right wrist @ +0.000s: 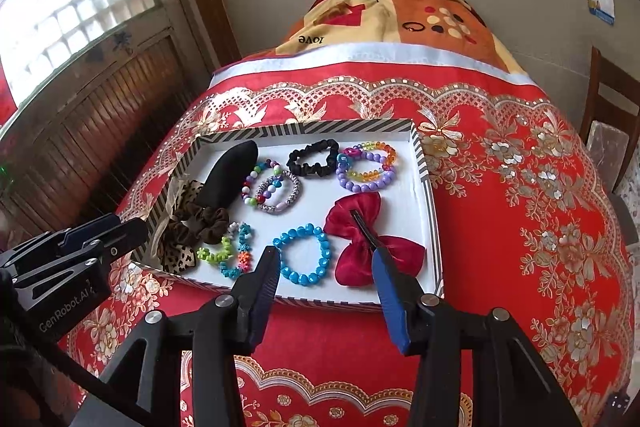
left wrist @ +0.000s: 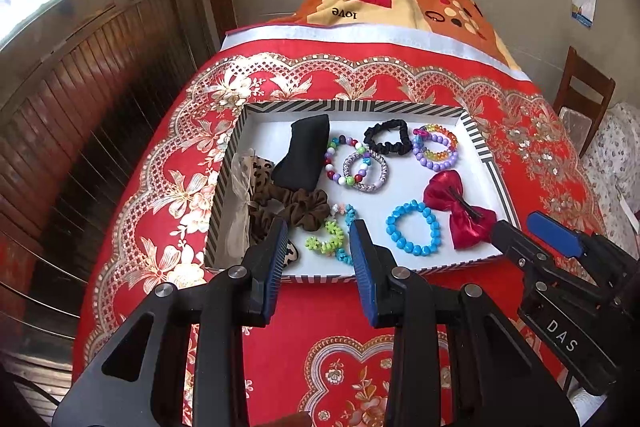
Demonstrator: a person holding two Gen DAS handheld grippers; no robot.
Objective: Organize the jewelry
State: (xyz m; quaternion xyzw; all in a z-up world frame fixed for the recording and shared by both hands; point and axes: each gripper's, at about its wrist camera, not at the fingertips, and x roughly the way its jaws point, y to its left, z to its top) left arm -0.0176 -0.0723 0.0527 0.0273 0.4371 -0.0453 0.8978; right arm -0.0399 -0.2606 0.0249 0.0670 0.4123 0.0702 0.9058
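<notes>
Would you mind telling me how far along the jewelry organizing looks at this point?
Done: every piece in view already lies inside the striped tray, including the blue bead bracelet, red bow and black scrunchie. In hand: nothing; the left gripper and right gripper hang open at the tray's near edge. Left: the brown scrunchie and leopard pieces are heaped together, so tidying may remain.
</notes>
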